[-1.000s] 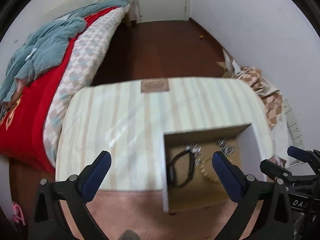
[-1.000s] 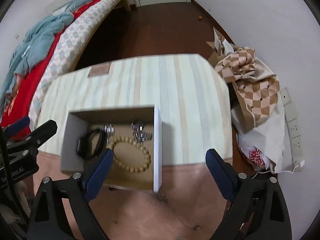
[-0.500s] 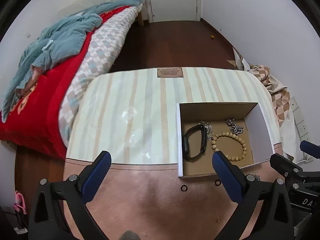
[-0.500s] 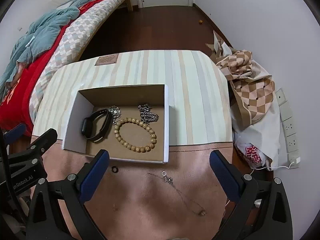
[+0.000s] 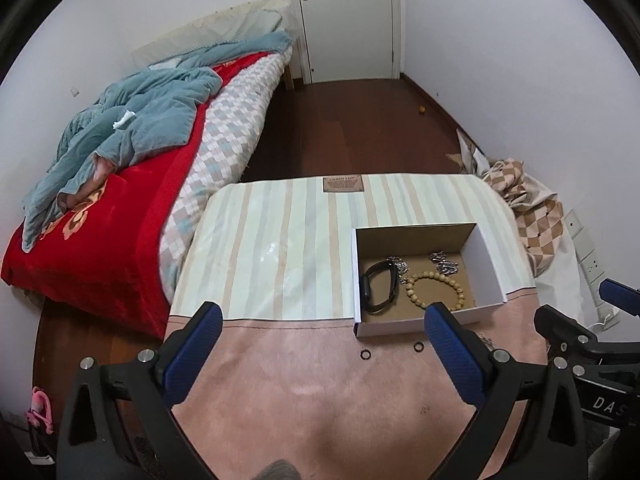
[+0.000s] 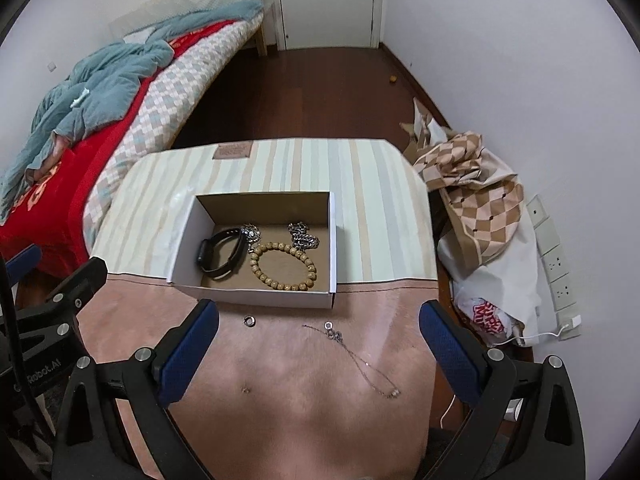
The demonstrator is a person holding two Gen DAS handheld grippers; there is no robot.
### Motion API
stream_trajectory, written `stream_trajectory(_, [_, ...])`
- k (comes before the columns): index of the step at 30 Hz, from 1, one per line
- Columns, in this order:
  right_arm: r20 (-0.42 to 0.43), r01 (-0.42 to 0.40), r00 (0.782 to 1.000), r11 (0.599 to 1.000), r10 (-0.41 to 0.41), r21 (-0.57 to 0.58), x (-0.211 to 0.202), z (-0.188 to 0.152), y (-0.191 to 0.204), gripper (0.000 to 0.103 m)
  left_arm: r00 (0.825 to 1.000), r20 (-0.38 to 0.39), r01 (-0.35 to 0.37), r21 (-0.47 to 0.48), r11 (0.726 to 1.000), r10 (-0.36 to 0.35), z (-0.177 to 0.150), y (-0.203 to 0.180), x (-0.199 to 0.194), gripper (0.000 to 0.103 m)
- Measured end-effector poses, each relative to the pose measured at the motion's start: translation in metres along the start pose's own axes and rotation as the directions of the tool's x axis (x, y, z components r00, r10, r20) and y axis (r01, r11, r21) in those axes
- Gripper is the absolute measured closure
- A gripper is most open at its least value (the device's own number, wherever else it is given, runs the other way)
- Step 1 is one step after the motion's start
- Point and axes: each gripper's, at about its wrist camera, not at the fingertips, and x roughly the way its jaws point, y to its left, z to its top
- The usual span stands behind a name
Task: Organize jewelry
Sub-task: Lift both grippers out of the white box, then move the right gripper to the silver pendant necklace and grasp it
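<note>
An open white cardboard box (image 6: 333, 240) (image 5: 490, 270) stands on the table. It holds a black wristband (image 6: 220, 254) (image 5: 378, 286), a wooden bead bracelet (image 6: 284, 266) (image 5: 436, 288) and silver chains (image 6: 302, 234). In front of the box on the pink cloth lie a small ring (image 6: 249, 320) (image 5: 365, 354), a second ring (image 5: 418, 347) and a thin silver necklace (image 6: 356, 360). A tiny stud (image 6: 245, 390) lies nearer to me. My left gripper (image 5: 320, 356) and right gripper (image 6: 318, 354) are both open and empty, held above the cloth short of the box.
The table has a striped cover (image 6: 360, 184) at the far half and pink cloth (image 6: 300, 400) near me. A bed with red and teal blankets (image 5: 120, 152) stands at the left. Bags and checked cloth (image 6: 480, 208) lie at the right by the wall.
Both grippers have pulled back and risen from the box. The rings and necklace on the pink cloth have come into view. The jaws stayed open.
</note>
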Motion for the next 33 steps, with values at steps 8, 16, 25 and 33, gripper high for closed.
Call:
stream_trajectory(8, [0.074,0.007,0.997,1.000,-0.008,0.004,-0.052,-0.016,0.004,0.002,0.999,0.051,0.005,-0.021,1.000,-0.004,-0.012,0.006,-0.042,0.000])
stream_trajectory(16, [0.140,-0.008,0.990,1.000,0.008,0.000,-0.090,-0.027,0.010,0.002,0.995,0.091,-0.031,-0.043,0.999,0.035,-0.019,0.013,-0.062,0.000])
stream_trajectory(25, [0.156,-0.058,0.987,0.991,0.039,0.120,-0.072,-0.043,-0.023,0.002,0.991,0.088,-0.089,-0.107,0.990,0.098,-0.034,0.023,-0.034,0.000])
stream_trajectory(33, [-0.017,0.009,1.000,0.952,-0.004,0.305,0.030,-0.083,-0.089,0.002,0.986,-0.045,-0.162,-0.072,0.984,0.159,-0.080,0.002,0.042,0.000])
